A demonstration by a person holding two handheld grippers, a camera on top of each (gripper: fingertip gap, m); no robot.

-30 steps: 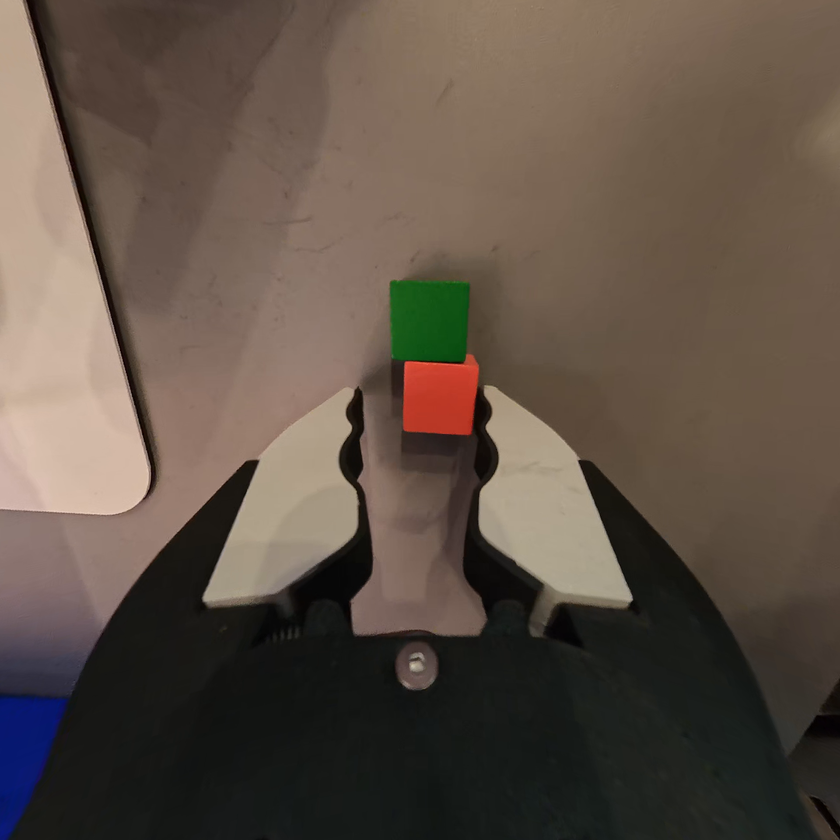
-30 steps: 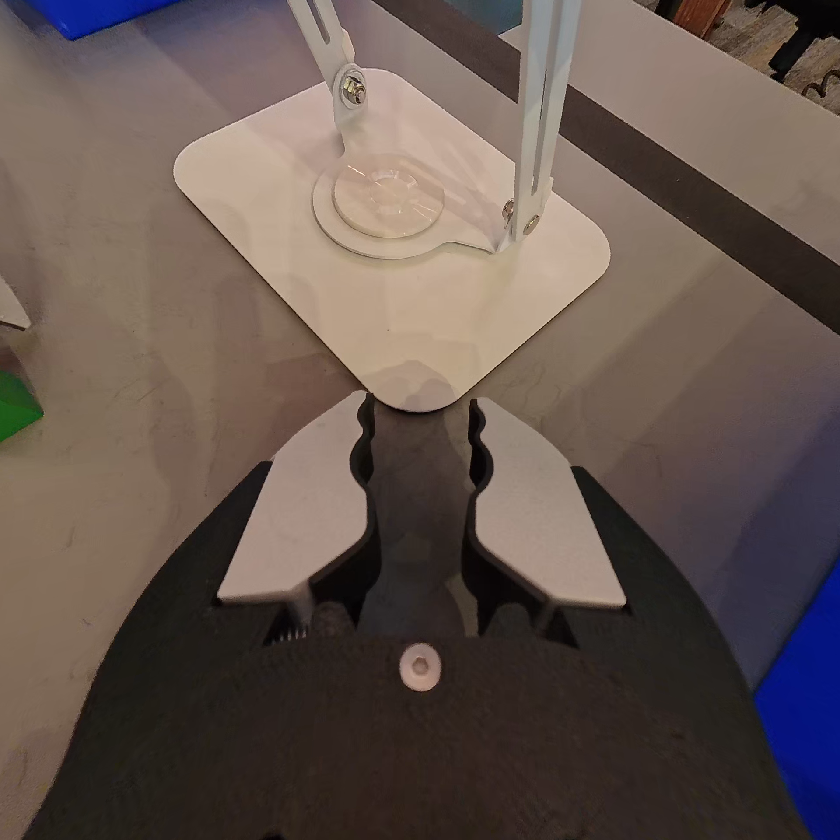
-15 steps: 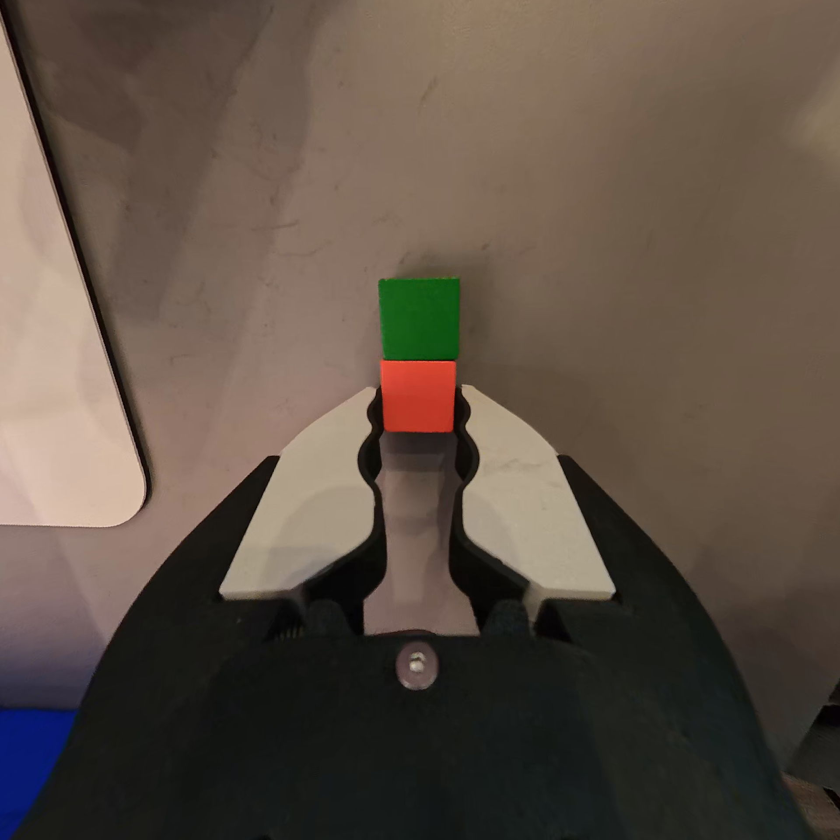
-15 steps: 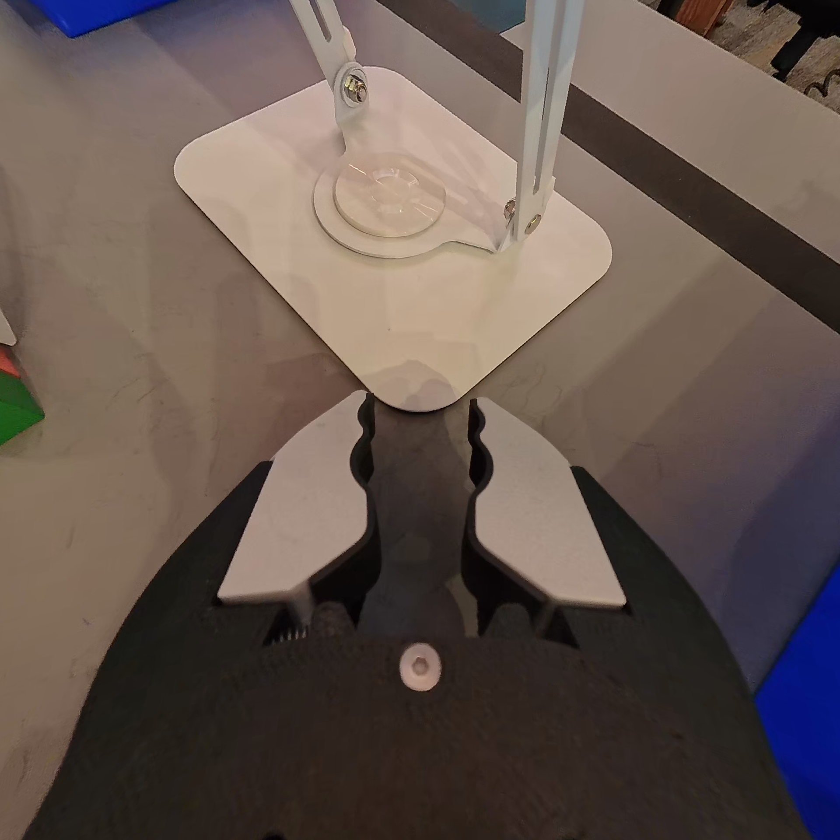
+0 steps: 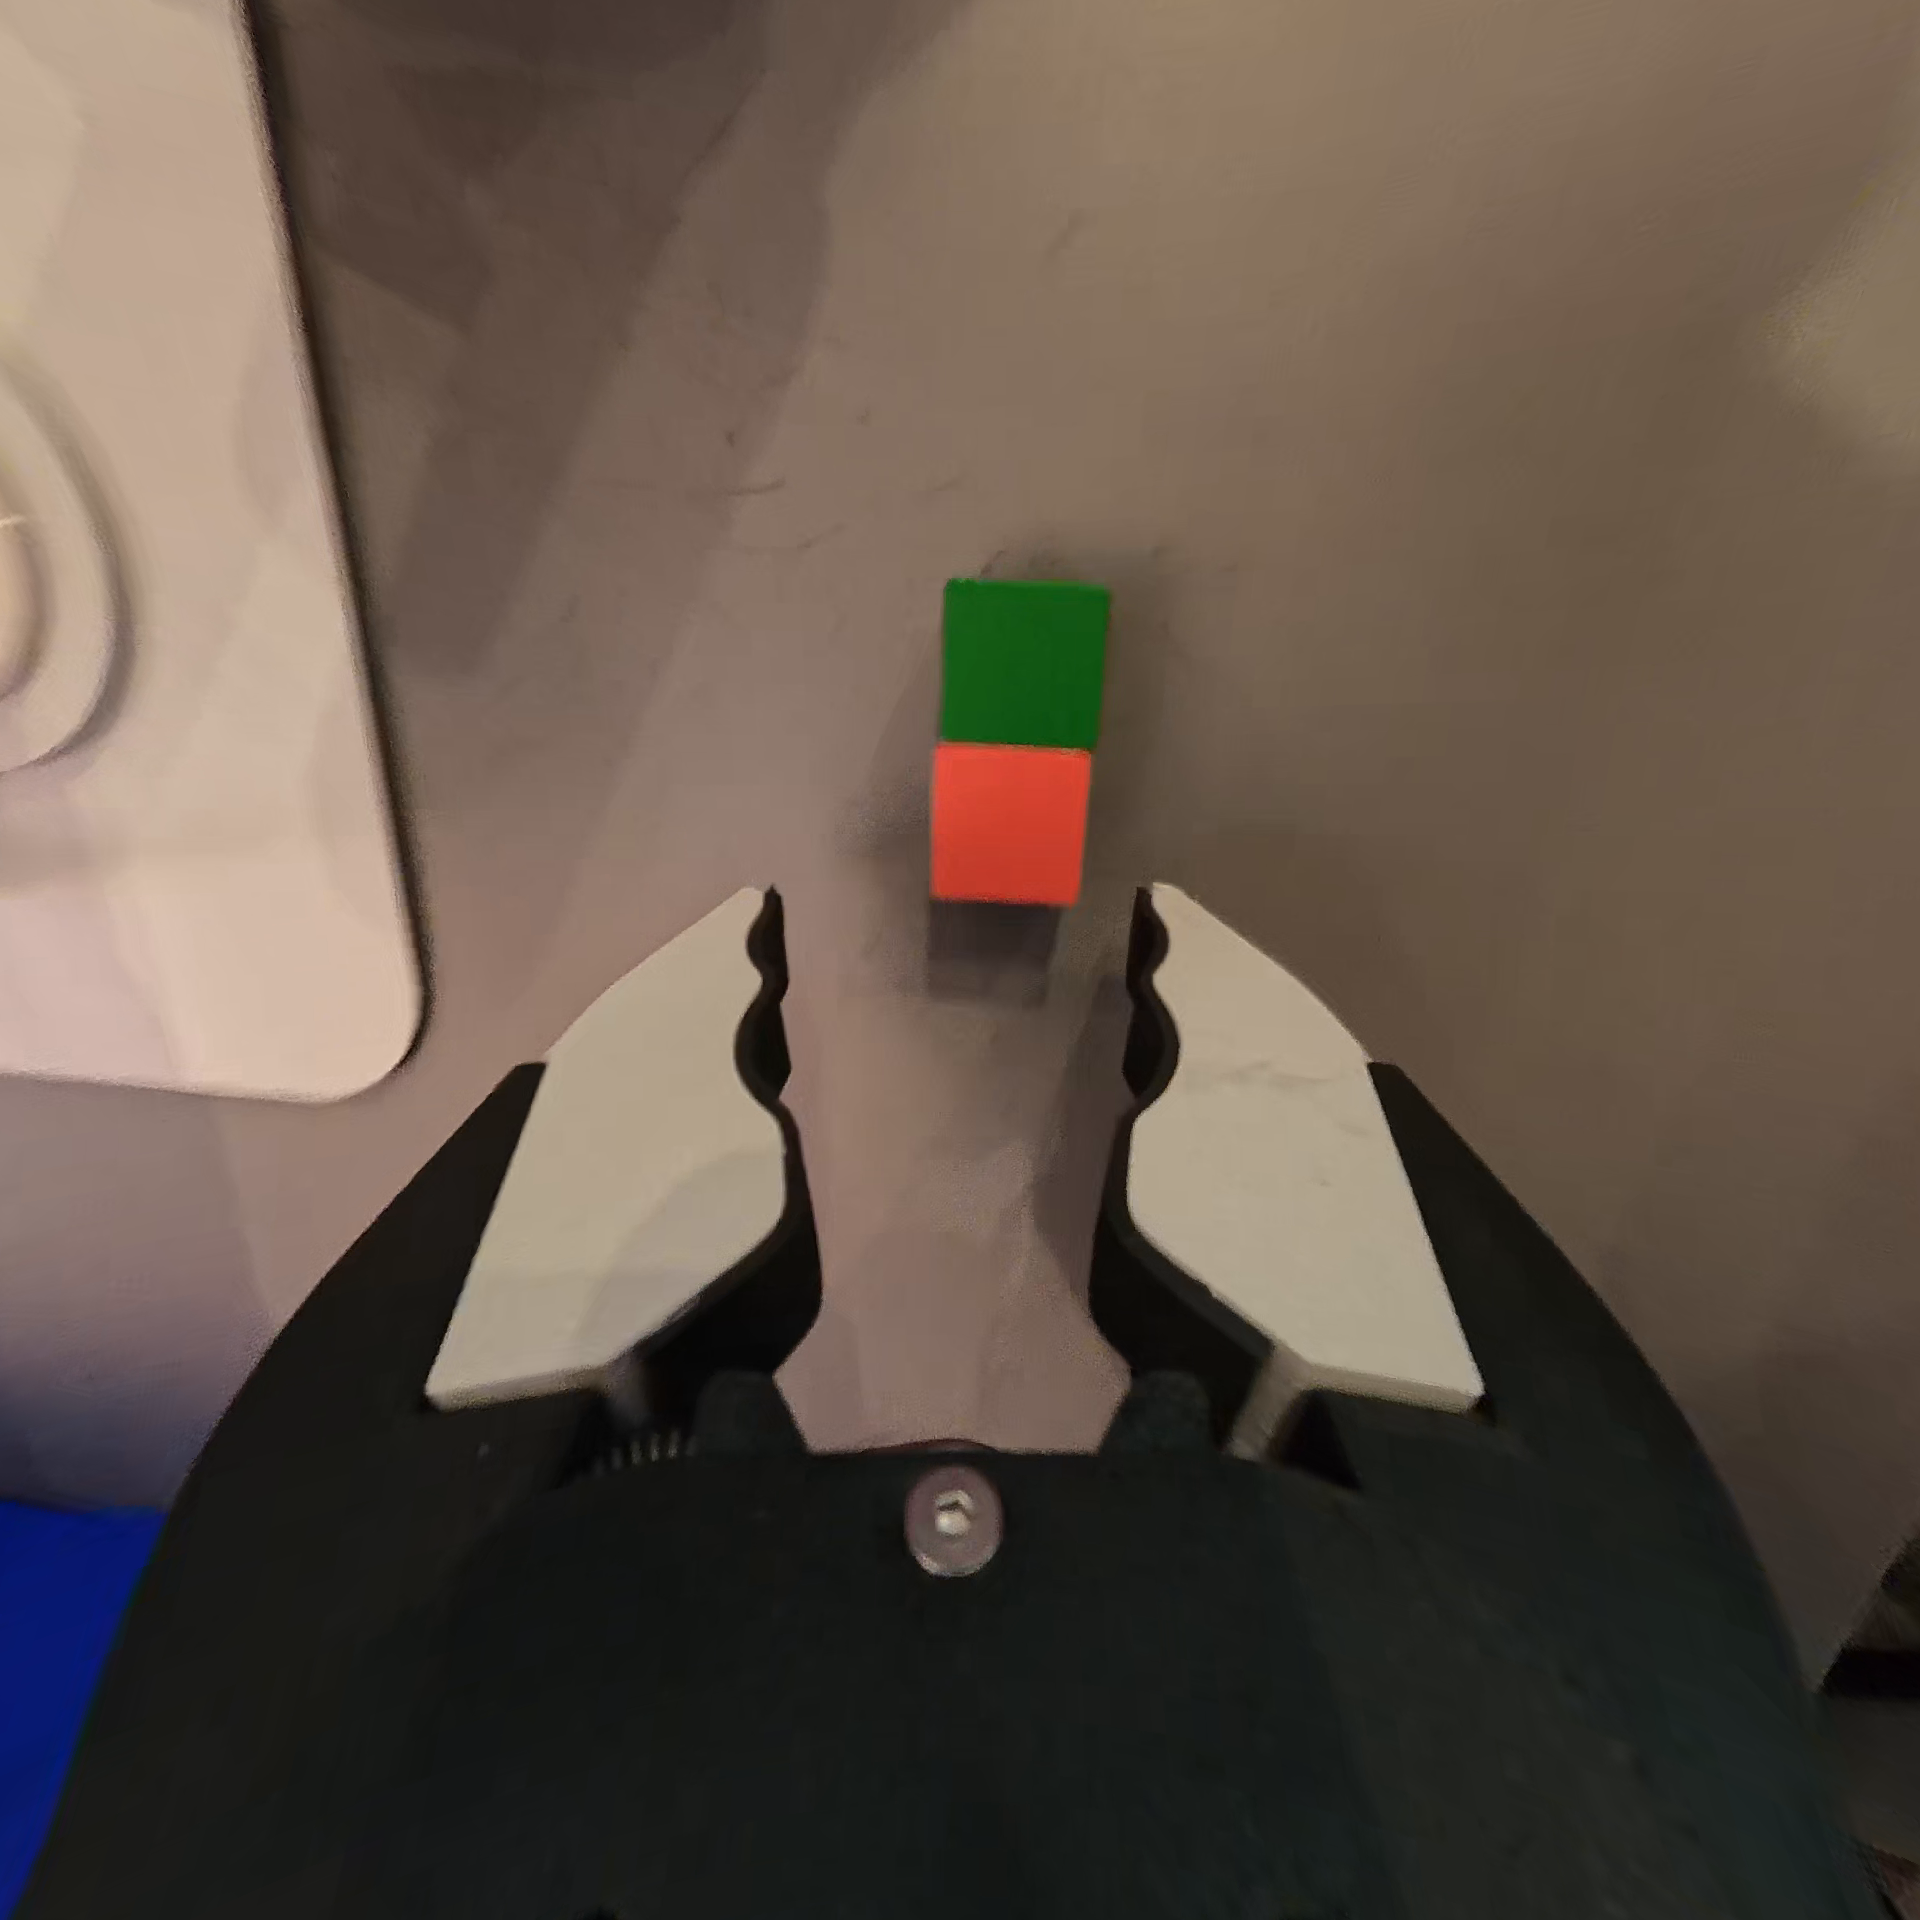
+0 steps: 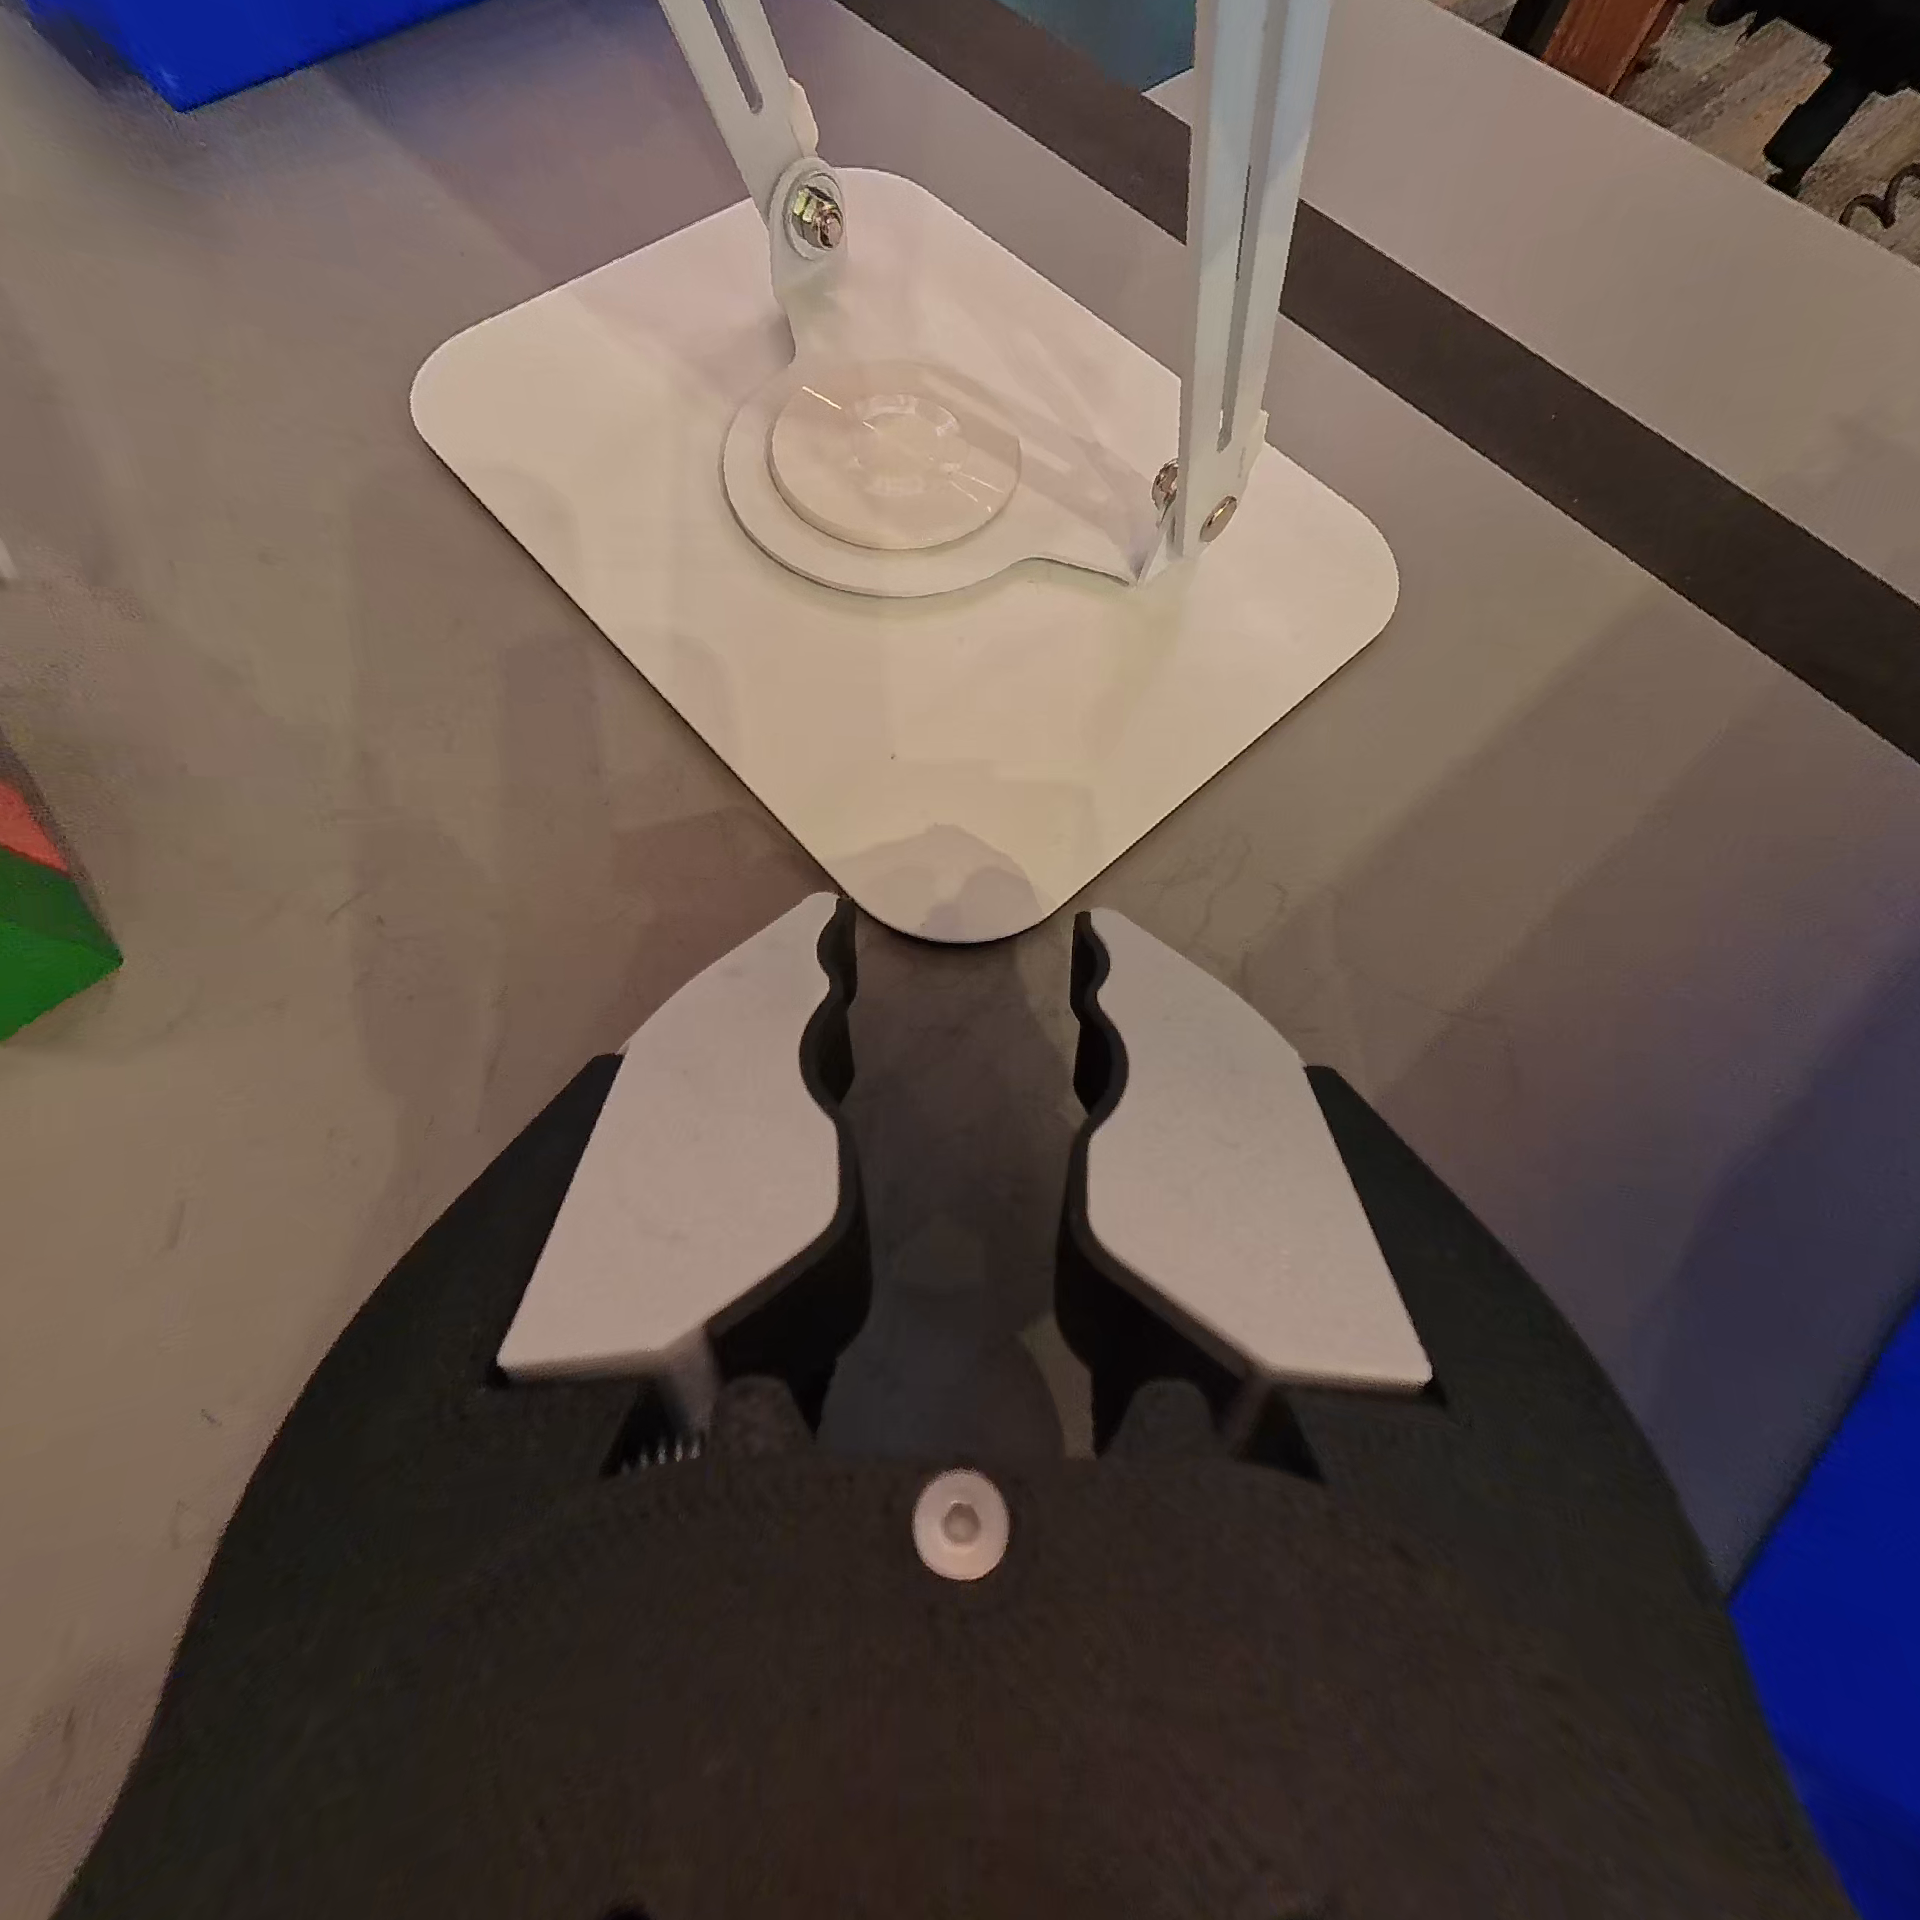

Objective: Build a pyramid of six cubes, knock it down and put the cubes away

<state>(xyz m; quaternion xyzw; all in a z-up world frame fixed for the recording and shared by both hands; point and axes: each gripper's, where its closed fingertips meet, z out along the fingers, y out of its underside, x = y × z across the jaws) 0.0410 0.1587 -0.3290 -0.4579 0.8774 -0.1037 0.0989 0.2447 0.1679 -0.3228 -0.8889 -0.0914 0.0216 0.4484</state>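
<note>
In the left wrist view a red cube [image 5: 1010, 823] sits on the grey table, touching a green cube [image 5: 1024, 663] just beyond it. My left gripper [image 5: 956, 902] is open and empty, its fingertips a little short of the red cube and clear of it on both sides. In the right wrist view my right gripper [image 6: 956, 920] is open and empty above the table, at the near corner of a white stand base [image 6: 894, 665]. The green cube [image 6: 47, 956] and red cube [image 6: 31, 826] show at that view's left edge.
The white stand base [image 5: 156, 623] lies left of the cubes, with two white arms [image 6: 1242, 260] rising from it. Blue bins show at the edges [image 6: 1839, 1579] [image 5: 62, 1621] [image 6: 208, 42]. A dark strip [image 6: 1455, 343] crosses the table behind the stand.
My left gripper closed on the red cube, squared it against the green cube, then opened wide and drew back. The red cube stays on the table. The right gripper has not moved.
</note>
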